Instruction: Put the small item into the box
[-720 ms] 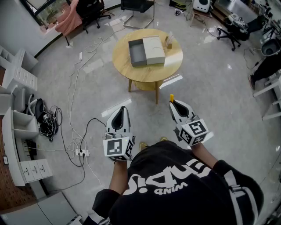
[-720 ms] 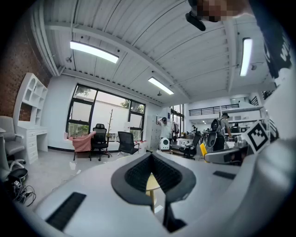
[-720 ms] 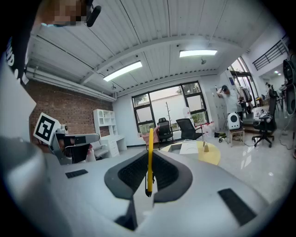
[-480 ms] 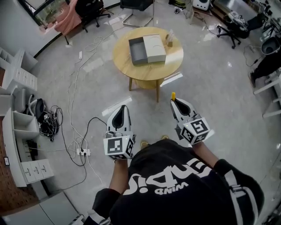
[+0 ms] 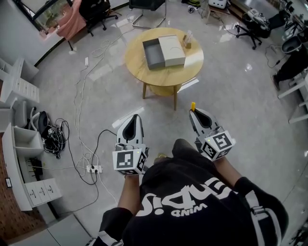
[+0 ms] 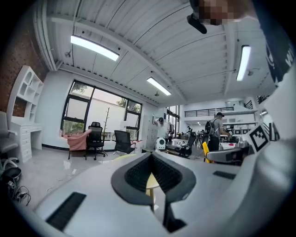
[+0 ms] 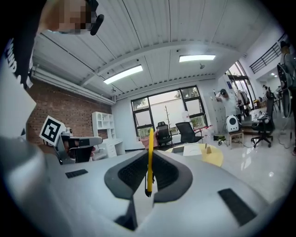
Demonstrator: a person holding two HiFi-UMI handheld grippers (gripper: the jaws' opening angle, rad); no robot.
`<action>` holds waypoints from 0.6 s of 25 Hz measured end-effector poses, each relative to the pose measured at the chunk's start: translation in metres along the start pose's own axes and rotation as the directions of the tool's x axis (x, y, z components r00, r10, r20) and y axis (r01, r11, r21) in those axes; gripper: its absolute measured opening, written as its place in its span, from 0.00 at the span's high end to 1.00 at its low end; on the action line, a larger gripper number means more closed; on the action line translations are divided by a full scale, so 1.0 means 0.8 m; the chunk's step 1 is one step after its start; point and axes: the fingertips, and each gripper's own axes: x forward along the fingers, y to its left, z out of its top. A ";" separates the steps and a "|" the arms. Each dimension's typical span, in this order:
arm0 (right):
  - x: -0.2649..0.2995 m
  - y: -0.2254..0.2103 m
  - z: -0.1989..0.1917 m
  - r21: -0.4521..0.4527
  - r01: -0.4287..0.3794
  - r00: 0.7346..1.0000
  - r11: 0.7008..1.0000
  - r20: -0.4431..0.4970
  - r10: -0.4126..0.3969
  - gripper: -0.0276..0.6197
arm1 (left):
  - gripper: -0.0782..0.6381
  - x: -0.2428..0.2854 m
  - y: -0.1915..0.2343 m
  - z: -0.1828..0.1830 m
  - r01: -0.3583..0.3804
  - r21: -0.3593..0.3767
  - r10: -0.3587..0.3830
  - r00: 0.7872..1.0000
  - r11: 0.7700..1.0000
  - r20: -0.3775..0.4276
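An open grey box [image 5: 155, 53] with its pale lid [image 5: 172, 50] beside it sits on a round wooden table [image 5: 163, 67] ahead of me. My right gripper [image 5: 195, 113] is shut on a thin yellow pen [image 7: 150, 157], whose tip sticks out past the jaws [image 5: 193, 105]. It hovers over the floor, short of the table. My left gripper [image 5: 134, 120] is level with it at the left, jaws together with nothing between them [image 6: 150, 178].
A small brown item [image 5: 186, 40] stands on the table by the lid. Cables and a power strip [image 5: 90, 168] lie on the floor at left, near white shelves [image 5: 19, 144]. Office chairs [image 5: 98, 12] stand beyond the table.
The table has drifted slightly right and the view has shifted forward a little. Both grippers keep their pose and the pen stays held.
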 end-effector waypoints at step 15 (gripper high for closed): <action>0.083 -0.029 0.009 0.021 0.042 0.999 0.999 0.011 -0.042 0.92 | 0.88 0.077 0.051 0.008 0.039 -0.017 -0.039 0.999 0.999 0.010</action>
